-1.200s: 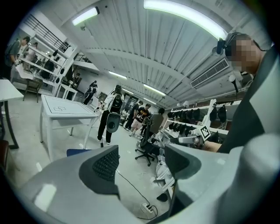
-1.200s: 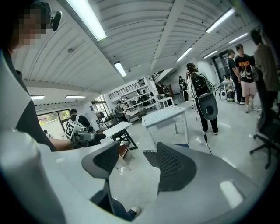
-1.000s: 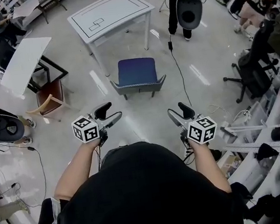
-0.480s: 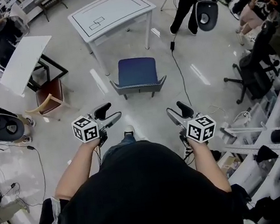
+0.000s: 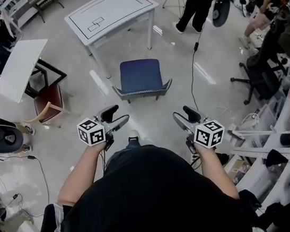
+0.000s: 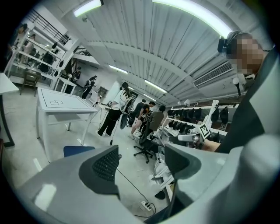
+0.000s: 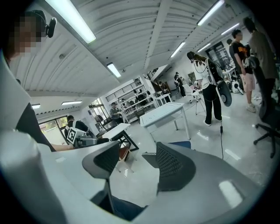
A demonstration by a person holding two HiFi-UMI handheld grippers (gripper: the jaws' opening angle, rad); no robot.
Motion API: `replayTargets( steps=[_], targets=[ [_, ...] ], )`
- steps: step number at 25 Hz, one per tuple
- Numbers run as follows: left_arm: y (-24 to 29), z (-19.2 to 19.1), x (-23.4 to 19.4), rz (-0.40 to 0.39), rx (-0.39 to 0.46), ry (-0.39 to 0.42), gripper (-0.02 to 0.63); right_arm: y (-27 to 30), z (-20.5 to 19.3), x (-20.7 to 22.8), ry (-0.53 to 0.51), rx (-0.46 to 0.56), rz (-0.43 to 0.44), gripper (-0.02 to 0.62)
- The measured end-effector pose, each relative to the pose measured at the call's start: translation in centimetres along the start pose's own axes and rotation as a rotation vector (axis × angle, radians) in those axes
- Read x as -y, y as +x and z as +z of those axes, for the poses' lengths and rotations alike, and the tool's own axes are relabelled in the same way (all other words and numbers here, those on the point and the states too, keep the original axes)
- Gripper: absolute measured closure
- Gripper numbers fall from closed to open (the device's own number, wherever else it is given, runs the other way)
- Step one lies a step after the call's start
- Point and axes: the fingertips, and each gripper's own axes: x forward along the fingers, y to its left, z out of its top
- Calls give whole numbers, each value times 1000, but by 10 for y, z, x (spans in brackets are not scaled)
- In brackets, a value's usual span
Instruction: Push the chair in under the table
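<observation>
The chair (image 5: 140,76) has a blue seat and a grey mesh back, and stands on the floor a little in front of me, its back towards me. Beyond it is the white table (image 5: 111,10) with black lines on top. My left gripper (image 5: 114,118) and right gripper (image 5: 185,117) are held out side by side short of the chair's back, apart from it, both open and empty. In the left gripper view the blue seat (image 6: 78,150) shows left of the jaws. In the right gripper view the chair's back (image 7: 149,158) shows between the jaws, with the table (image 7: 164,113) behind.
A second white table (image 5: 18,69) and a brown chair (image 5: 49,102) stand at the left. A black cable (image 5: 192,74) runs over the floor right of the blue chair. An office chair (image 5: 260,78) and shelving (image 5: 277,142) line the right side. People (image 5: 198,0) stand at the back.
Both grippers have moved a little forward towards the chair. At the back a person carrying a round black seat has walked to the right.
</observation>
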Motion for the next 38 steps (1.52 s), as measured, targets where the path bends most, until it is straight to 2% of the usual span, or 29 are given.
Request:
replayTargets(
  steps=[16,22,28,38],
  targets=[
    [22,28,-68,-40,-41,-22,157,64,30,13,19,-26,-37,302],
    [27,47,-105,-46,-29,-29,157,91,43,18,23,-36,-60,302],
    [29,65,-138,-64,-29,-23,158,121,55,15,19,-54,-78,302],
    [42,75,-171,-128,-90,20,156,154,78,11,8,-53,-123,301]
  ],
)
